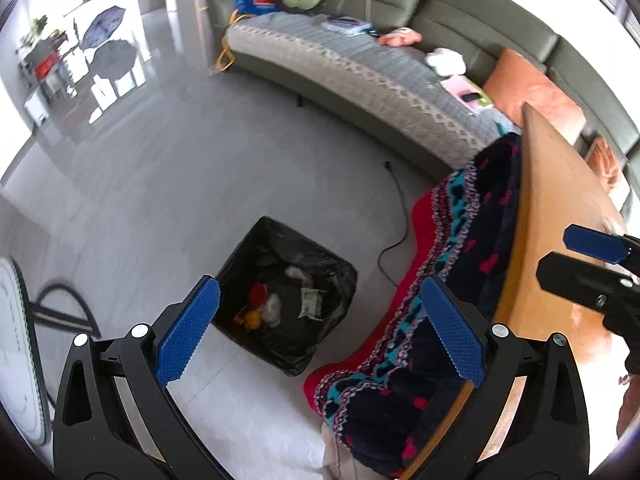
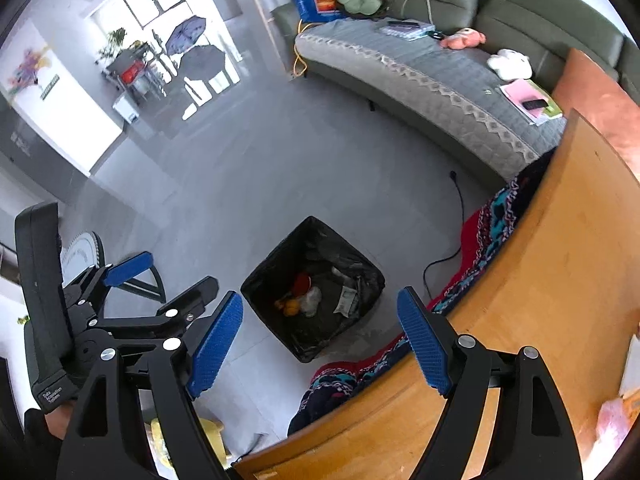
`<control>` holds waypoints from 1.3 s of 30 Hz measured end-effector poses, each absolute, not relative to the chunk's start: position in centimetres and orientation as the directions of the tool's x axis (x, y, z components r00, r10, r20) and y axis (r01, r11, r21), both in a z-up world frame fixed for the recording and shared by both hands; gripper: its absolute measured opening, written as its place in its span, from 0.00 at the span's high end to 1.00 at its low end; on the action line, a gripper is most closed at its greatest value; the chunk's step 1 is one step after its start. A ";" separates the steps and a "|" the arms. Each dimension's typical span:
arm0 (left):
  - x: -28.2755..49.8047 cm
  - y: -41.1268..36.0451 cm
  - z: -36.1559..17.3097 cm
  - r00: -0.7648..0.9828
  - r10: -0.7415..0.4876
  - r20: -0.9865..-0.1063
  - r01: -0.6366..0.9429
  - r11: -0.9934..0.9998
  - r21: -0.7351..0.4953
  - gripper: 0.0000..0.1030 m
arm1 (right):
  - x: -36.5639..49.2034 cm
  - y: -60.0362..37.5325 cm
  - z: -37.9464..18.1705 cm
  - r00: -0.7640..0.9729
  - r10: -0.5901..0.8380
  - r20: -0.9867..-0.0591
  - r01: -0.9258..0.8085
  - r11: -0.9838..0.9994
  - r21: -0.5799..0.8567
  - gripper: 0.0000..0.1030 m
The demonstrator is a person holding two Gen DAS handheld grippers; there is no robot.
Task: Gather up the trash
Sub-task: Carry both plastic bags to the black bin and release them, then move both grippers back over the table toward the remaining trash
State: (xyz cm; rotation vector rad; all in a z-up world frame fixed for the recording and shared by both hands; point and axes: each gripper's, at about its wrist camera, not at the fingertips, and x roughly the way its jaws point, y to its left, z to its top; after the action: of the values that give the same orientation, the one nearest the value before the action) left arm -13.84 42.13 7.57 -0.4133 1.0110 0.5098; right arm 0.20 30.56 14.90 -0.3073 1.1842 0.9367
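A bin lined with a black bag [image 1: 248, 248] [image 2: 280, 256] stands on the grey floor beside the table. Inside it lie a red piece [image 1: 258, 292] [image 2: 302, 280], an orange piece [image 1: 252, 320] [image 2: 290, 308], white tissue [image 1: 274, 304] [image 2: 312, 300] and a crumpled paper wrapper [image 1: 310, 302] [image 2: 346, 300]. My left gripper [image 1: 320, 328] [image 2: 182, 270] hangs open above the bin with nothing between its blue pads. My right gripper [image 2: 320, 336] [image 1: 554, 254] is open too and holds nothing, high over the bin and the table's edge.
The wooden table [image 1: 552, 216] [image 2: 560, 240] fills the right, a patterned blanket [image 1: 460, 240] [image 2: 492, 216] hanging below it. A black cable [image 1: 400, 220] runs across the floor. A long sofa [image 1: 360, 68] lies beyond. A white fan [image 1: 16, 340] stands left. A pink packet [image 2: 612, 420] lies on the table.
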 end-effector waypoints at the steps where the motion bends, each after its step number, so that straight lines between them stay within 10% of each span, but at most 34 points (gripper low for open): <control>1: -13.4 41.5 7.8 0.440 0.206 -0.874 -0.565 0.820 -0.091 0.05 | 0.4 29.8 15.1 0.077 0.462 -0.883 -0.749 0.611 0.255 0.22; 39: 0.6 12.9 10.2 0.479 -0.063 -0.875 -0.036 0.995 -0.092 0.05 | 11.6 -1.2 11.8 0.295 0.193 -0.936 -0.546 0.838 0.001 0.23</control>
State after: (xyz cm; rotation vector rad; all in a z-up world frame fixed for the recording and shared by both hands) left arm 0.57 12.90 10.17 -0.1019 1.0716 -0.0169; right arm 11.61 -1.23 11.83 -0.3481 1.1749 0.5049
